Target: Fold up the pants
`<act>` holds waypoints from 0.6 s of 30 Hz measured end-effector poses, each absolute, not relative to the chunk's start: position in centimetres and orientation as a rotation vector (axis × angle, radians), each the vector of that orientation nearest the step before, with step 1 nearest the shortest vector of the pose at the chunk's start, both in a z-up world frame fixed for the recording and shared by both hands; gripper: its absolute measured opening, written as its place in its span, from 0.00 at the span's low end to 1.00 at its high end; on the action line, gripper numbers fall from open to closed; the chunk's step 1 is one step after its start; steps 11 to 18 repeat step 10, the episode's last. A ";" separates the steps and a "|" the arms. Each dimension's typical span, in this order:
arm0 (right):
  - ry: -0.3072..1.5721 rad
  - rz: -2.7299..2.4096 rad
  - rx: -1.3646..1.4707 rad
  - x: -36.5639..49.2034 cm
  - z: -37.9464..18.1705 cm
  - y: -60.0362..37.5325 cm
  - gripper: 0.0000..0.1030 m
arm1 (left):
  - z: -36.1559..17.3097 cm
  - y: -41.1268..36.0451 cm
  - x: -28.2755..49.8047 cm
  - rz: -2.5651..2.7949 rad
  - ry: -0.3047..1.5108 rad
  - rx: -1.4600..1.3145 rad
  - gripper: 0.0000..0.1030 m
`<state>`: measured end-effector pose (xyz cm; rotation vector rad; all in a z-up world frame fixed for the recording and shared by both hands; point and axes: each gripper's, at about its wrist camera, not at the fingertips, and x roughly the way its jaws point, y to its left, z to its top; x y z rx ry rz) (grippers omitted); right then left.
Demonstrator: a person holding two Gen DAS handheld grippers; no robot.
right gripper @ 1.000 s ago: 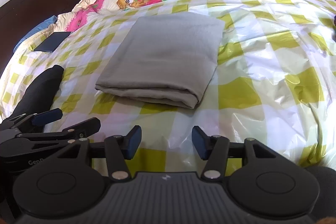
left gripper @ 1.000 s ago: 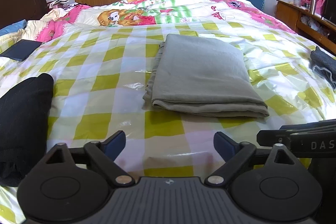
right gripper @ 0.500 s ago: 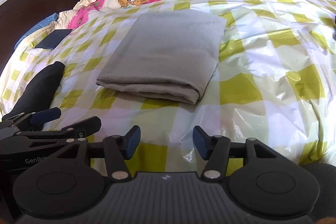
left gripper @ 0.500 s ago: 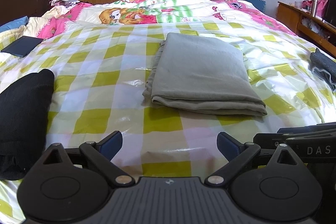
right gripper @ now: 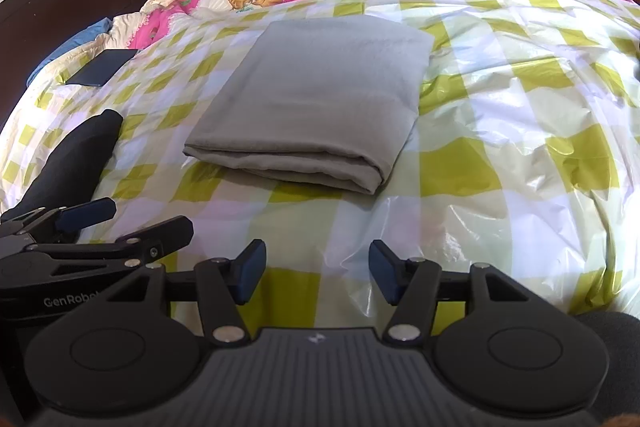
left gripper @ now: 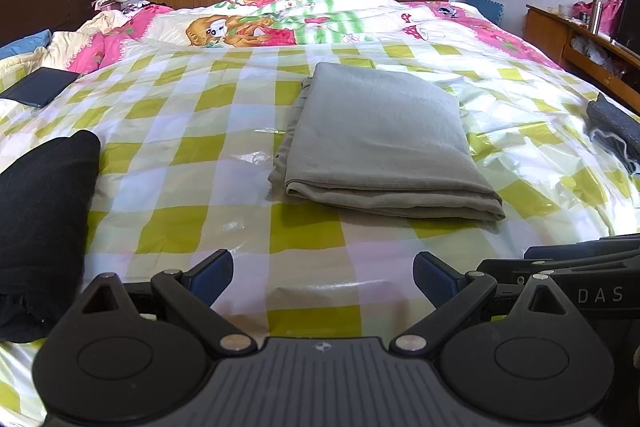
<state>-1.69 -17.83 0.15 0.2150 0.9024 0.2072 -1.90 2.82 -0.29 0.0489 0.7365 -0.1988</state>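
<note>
1. The grey pants (left gripper: 380, 143) lie folded into a flat rectangle on the checked plastic sheet (left gripper: 176, 227) that covers the bed, in its middle part, ahead of both grippers.
2. The left gripper (left gripper: 322, 277) hangs over the sheet on the near side of the pants, jaws spread wide, nothing between them.
3. The right gripper (right gripper: 316, 275) sits just beside it, also short of the pants, jaws apart and empty.
4. The cloth looks soft, light and limp: it will sag and unfold if lifted by one layer only.
5. The glossy sheet beneath looks slippery, so the stack may slide rather than stay put when pushed.
6. The rounded fold at the near edge of the pants is probably the best hold, since all layers meet there; pinch near its two corners, one gripper each.
7. A black garment (left gripper: 40, 219) lies to the left of the pants, well apart, and a dark grey one (left gripper: 614, 131) to the right.
</note>
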 end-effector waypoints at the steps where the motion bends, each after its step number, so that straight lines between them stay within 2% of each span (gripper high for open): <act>1: 0.903 0.207 0.216 -1.7 0.1 -17.8 0.57 | -0.3 2.8 -1.9 -0.200 0.735 0.052 1.00; 18: 0.903 0.208 0.217 -1.7 0.1 -17.9 0.57 | -0.2 2.6 -2.1 -0.202 0.719 0.075 1.00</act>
